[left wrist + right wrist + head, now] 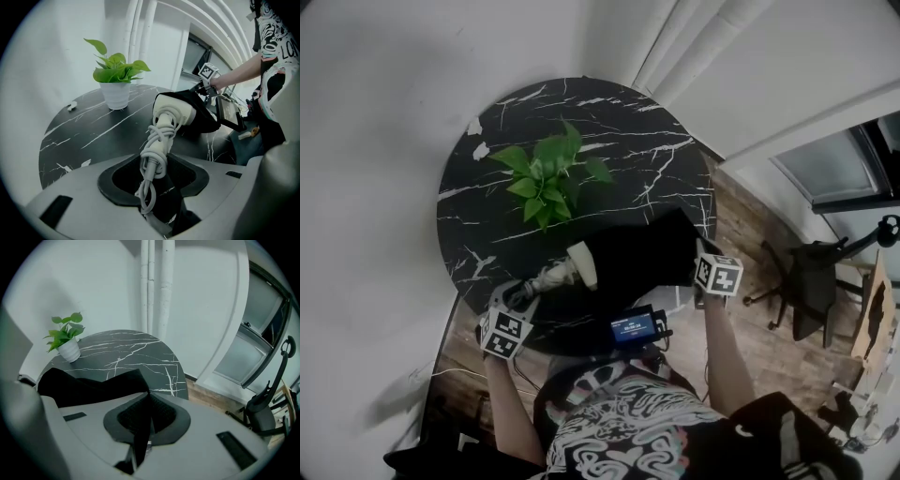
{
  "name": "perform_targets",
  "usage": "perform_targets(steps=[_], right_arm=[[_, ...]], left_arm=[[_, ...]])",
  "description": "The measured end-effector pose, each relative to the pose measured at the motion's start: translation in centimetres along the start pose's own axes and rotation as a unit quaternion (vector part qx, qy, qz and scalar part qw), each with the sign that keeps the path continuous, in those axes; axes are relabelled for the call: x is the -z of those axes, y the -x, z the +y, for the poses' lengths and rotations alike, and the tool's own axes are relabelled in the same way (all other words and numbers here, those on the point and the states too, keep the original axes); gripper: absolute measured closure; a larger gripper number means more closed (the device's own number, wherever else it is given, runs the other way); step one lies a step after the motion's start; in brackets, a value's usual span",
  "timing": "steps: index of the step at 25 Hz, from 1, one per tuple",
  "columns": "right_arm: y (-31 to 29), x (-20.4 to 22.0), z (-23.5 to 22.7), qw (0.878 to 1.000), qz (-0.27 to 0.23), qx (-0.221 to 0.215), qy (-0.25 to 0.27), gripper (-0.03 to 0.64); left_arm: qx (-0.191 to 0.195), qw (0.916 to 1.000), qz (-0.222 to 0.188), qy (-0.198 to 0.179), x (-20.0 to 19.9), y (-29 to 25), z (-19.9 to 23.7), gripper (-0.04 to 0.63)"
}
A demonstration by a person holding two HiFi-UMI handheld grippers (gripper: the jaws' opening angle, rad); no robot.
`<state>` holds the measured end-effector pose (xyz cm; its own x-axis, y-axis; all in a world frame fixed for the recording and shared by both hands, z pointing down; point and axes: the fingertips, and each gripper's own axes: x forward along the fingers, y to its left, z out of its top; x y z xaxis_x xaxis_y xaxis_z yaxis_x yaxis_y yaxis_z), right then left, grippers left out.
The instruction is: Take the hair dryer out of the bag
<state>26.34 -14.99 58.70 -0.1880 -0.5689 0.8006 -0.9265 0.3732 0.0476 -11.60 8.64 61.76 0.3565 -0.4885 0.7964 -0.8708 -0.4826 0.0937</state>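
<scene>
jaws of the left gripper [152,178] stood wide yet clamped on the handle of the dryer [172,114], around which the pale cord [157,150] was wound in thick loops. the right gripper [140,430] was pinched tight on a fold of the black bag [89,385], holding it at its far side. the dryer's head lay at the bag's mouth, dark cloth draped behind and around it, so it looked mostly out but not quite free. it seemed a rigid, fairly heavy plastic thing with its weight in the head, so the handle was the sound place to hold. the cord loops gave a soft, uneven hold that might slip or unwind. the bag was limp and would likely drag along unless pinned. both sat near the front edge of the round marble table [581,122], the plant [548,173] well behind.
</scene>
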Motion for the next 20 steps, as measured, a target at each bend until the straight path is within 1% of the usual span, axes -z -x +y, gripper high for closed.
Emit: perform_targets(steps=[6,11,20], right_arm=[[-0.3,0.3,-0.3,1.0,-0.005,-0.003,-0.011,0.594],[-0.3,0.5,-0.4,1.0,0.005,0.013,0.011,0.594],[-0.7,1.4,-0.4,0.999,0.016,0.027,0.019,0.594]], left_arm=[[-0.004,1.0,0.004,0.0,0.3,0.1,0.0,0.402],[-0.01,0.9999,0.003,-0.006,0.0,0.8,0.2,0.402],[-0.019,0.9997,0.01,-0.007,0.6,1.2,0.4,0.402]])
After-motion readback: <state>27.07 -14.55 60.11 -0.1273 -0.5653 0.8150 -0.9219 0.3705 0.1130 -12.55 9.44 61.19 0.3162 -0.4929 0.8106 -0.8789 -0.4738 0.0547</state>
